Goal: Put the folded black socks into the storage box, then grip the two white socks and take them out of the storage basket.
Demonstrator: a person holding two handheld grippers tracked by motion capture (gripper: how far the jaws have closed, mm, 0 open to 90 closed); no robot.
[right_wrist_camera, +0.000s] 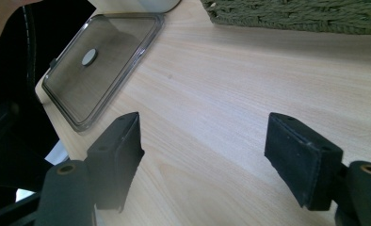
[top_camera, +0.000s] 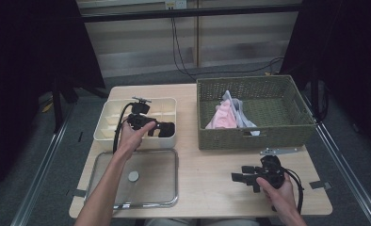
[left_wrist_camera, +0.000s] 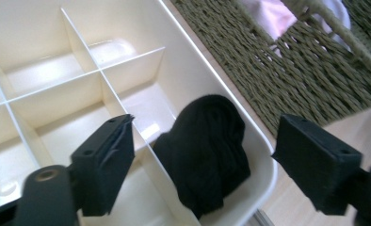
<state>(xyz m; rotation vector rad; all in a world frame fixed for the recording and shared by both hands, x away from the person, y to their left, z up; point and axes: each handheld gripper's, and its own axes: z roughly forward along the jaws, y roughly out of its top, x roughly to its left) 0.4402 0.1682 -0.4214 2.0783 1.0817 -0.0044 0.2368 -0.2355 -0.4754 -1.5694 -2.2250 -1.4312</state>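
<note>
Left claw [left_wrist_camera: 200,162] released above soft, folded black sock [left_wrist_camera: 207,150] in cream divided organiser [left_wrist_camera: 183,70].

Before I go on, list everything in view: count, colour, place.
Cream plastic divided organiser box: one, far left of table.
Rolled black sock: one, in the box's near-right compartment.
Olive woven wicker basket: one, far right of table.
Pink and white-grey clothes: a pile, inside the basket.
Clear rectangular lid with round grey knob: one, flat in front of the box.
Light wooden table: one.
Left hand-held gripper: black, open above the sock.
Right hand-held gripper: black, open over bare table.
</note>
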